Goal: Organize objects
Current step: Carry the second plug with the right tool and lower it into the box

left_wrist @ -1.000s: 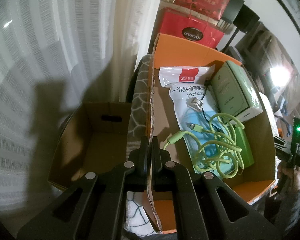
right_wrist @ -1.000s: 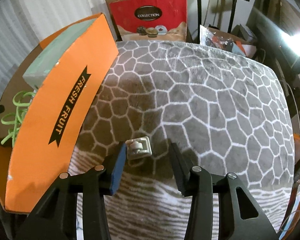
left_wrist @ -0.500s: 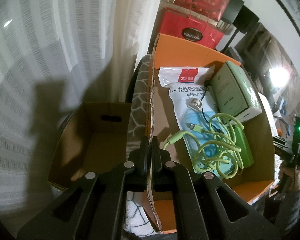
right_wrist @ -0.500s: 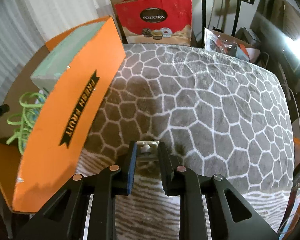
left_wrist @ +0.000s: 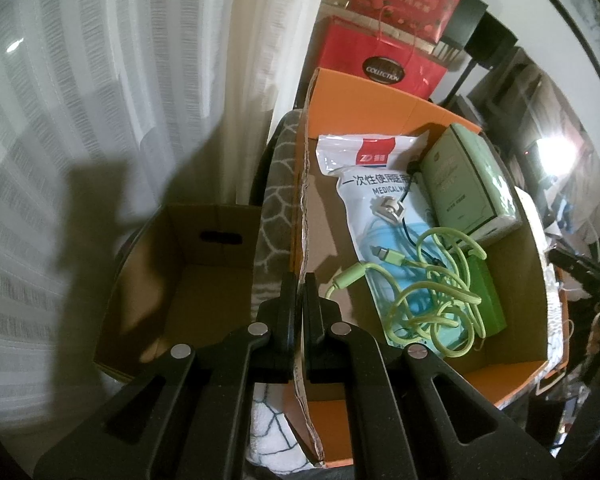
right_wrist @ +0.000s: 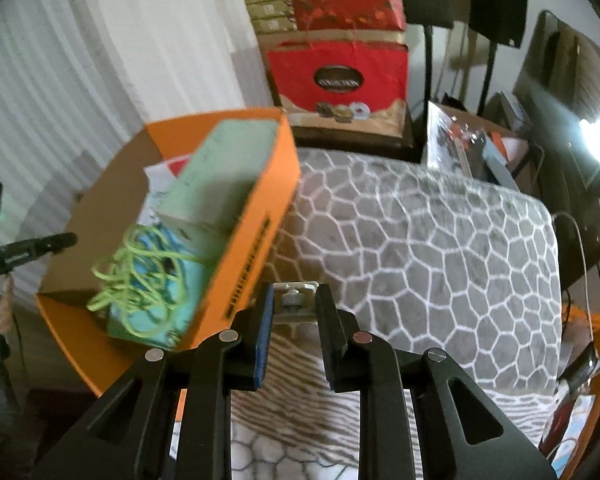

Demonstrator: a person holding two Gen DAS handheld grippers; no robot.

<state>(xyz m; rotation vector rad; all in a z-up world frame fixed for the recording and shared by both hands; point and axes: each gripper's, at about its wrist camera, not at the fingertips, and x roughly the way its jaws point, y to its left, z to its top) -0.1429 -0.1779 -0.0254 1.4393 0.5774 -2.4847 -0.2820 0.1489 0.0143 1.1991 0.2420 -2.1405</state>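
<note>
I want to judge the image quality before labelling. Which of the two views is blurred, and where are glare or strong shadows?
Right wrist view: motion blur smears the orange box and green cable; the right claw itself is sharp; a lamp flares at the right edge. Left wrist view: sharp, a dark shadow lies on the curtain, glare at right; both bend lines at the rim.

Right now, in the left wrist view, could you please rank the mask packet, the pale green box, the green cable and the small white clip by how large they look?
1. Mask packet, though partly covered.
2. Pale green box and green cable: the loose tangle spreads about as far as the box, so unranked.
3. Small white clip, clearly smallest.
</note>
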